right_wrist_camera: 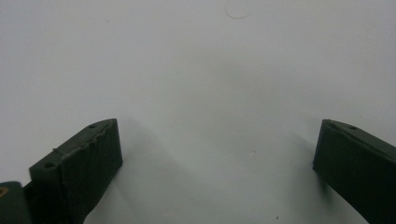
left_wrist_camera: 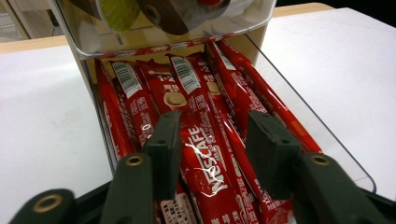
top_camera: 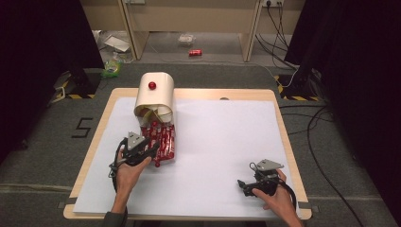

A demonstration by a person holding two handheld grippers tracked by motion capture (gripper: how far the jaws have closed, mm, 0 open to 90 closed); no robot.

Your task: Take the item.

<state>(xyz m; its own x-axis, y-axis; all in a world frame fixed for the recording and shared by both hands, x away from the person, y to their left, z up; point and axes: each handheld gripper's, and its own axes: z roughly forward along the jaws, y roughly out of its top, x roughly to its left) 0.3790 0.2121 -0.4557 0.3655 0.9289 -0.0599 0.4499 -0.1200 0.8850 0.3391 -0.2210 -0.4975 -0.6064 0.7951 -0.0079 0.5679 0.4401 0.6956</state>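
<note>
Straddling coffee sticks (left_wrist_camera: 205, 154) | left gripper (left_wrist_camera: 212, 140) (jaws apart); tray wall (left_wrist_camera: 299, 112) beside

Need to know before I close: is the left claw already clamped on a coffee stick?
No, the left claw is open, its jaws either side of a red coffee stick in the clear tray.

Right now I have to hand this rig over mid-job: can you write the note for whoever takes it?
Left gripper: jaws open, straddling one coffee stick in the clear tray, not yet closed on it.
Right gripper: jaws open, holding nothing, low over the white sheet at the table's near right.
Things: red coffee sticks lie side by side in the tray at the foot of the cream dispenser.
Done: left gripper lined up on a stick.
Left: close, lift the stick out, place it.
</note>
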